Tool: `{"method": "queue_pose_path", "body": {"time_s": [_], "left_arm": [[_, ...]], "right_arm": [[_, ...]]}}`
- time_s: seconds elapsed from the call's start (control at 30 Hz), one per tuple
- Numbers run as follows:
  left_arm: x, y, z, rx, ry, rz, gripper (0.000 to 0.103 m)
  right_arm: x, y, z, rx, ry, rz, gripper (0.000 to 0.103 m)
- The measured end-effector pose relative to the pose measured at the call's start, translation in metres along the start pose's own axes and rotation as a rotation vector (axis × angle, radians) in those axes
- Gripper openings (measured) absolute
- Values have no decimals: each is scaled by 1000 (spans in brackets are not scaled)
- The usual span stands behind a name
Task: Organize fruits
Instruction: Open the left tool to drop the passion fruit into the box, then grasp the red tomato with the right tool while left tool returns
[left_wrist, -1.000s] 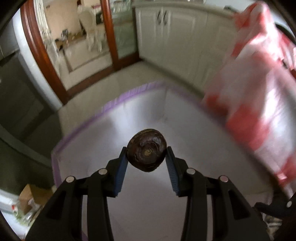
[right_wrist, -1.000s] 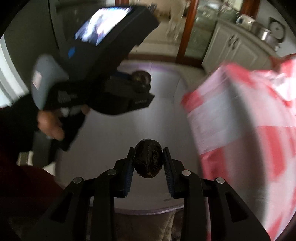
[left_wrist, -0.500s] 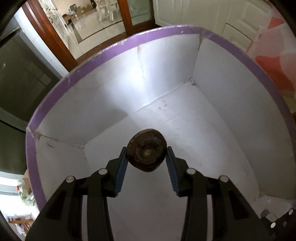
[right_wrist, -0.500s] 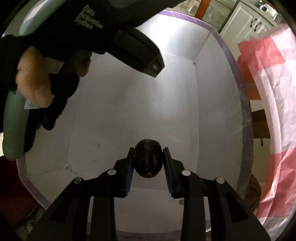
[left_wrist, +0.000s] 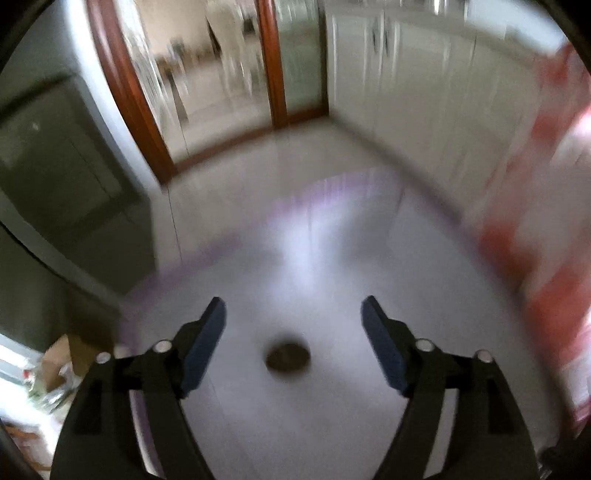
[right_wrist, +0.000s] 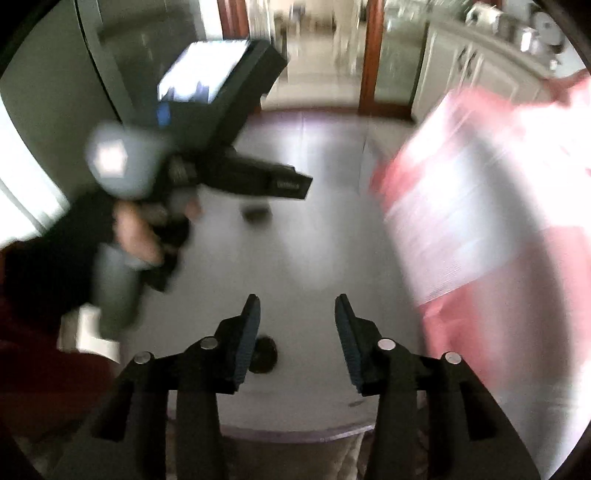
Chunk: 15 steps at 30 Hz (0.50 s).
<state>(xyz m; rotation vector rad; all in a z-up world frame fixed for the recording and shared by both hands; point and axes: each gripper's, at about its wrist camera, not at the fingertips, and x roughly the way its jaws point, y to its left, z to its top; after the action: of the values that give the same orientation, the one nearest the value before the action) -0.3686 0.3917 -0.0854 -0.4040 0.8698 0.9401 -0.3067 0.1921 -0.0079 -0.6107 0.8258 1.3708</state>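
Two dark brown round fruits lie on the floor of a white box with a purple rim (left_wrist: 325, 184). In the left wrist view one fruit (left_wrist: 288, 360) rests below my left gripper (left_wrist: 293, 304), whose jaws are opening with nothing between them. In the right wrist view the second fruit (right_wrist: 264, 352) sits on the box floor, partly hidden behind a finger of my right gripper (right_wrist: 297, 299). That gripper's jaws are also opening and hold nothing. The left gripper (right_wrist: 293, 184), held by a hand (right_wrist: 136, 236), hovers over the first fruit (right_wrist: 256, 213). Both views are motion-blurred.
A red-and-white plastic bag (left_wrist: 535, 258) stands right beside the box (right_wrist: 295, 434) on its right and towers over it (right_wrist: 480, 221). White cabinets (left_wrist: 406, 74) and a wood-framed glass door (left_wrist: 280, 74) lie beyond. A dark appliance (left_wrist: 55, 166) is at the left.
Both grippers have let go of their fruits, which now lie on the box floor. Both hands dipped into the box and have since lifted back up out of it.
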Motion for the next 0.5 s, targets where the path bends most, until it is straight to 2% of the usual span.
{"method": "queue_pose_path", "body": {"time_s": [0.07, 0.1, 0.13, 0.17, 0.2, 0.27, 0.33, 0.4, 0.5], "left_arm": [[-45, -3, 15, -15, -192, -31, 101], [-59, -7, 19, -13, -245, -38, 101], [-81, -16, 24, 1, -321, -58, 101], [-96, -23, 29, 20, -367, -82, 101], [-112, -35, 32, 47, -404, -114, 101], [-142, -67, 40, 110, -443, -203, 101], [-170, -103, 44, 165, -466, -294, 101], [-185, -137, 46, 208, -475, -369, 101], [-211, -222, 44, 323, -424, -492, 101]], "right_arm": [[-46, -7, 6, 18, -135, -5, 62], [-75, -14, 6, 30, -222, -32, 65], [-93, -20, 3, 42, -276, -61, 73], [-115, -27, -1, 62, -339, -101, 81], [-145, -39, -11, 106, -430, -153, 84], [-181, -63, -31, 183, -521, -218, 87], [-217, -89, -57, 278, -572, -322, 87], [-241, -113, -84, 367, -586, -432, 87], [-281, -163, -139, 589, -582, -602, 87]]}}
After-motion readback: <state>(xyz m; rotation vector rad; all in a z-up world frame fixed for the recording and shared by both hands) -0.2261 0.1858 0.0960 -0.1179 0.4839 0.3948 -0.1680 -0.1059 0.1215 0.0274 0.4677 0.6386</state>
